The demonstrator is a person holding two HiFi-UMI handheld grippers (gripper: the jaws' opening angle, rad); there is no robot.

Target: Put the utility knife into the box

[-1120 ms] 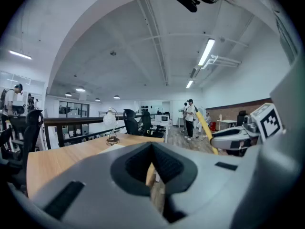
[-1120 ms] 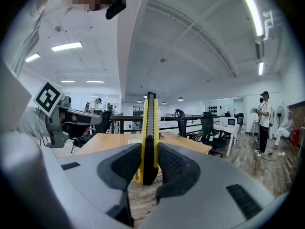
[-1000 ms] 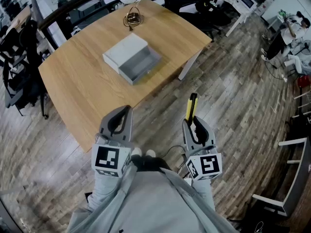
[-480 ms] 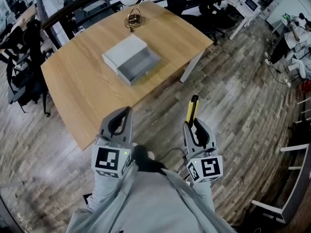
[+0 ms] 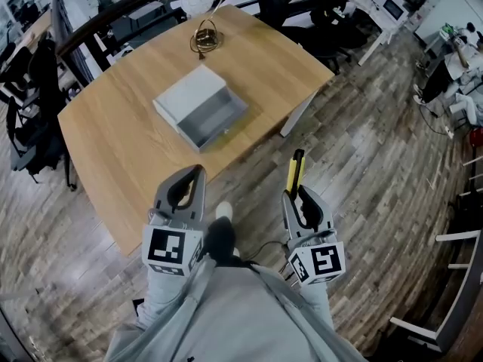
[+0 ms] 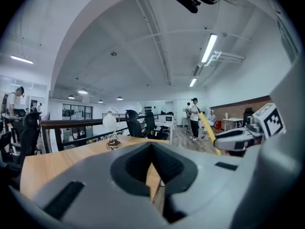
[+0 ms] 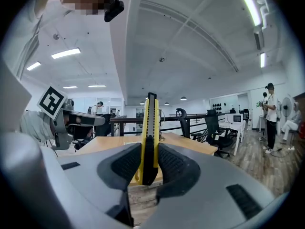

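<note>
A yellow utility knife sticks forward out of my right gripper, which is shut on its black lower end; in the right gripper view the knife stands upright between the pads. My left gripper is shut with nothing in it, over the table's near edge. The grey box lies open on the wooden table, its lid beside it on the far left. Both grippers are held well short of the box, above the floor and the table edge. The left gripper view shows the knife off to the right.
A brass-framed globe lamp stands at the table's far side behind the box. Black office chairs crowd the left, and more desks and chairs lie beyond. Wood floor spreads to the right. A person stands far off.
The view has shifted slightly and a shoe now shows between the grippers. Both grippers keep their pose, and the knife stays gripped in the right one.
</note>
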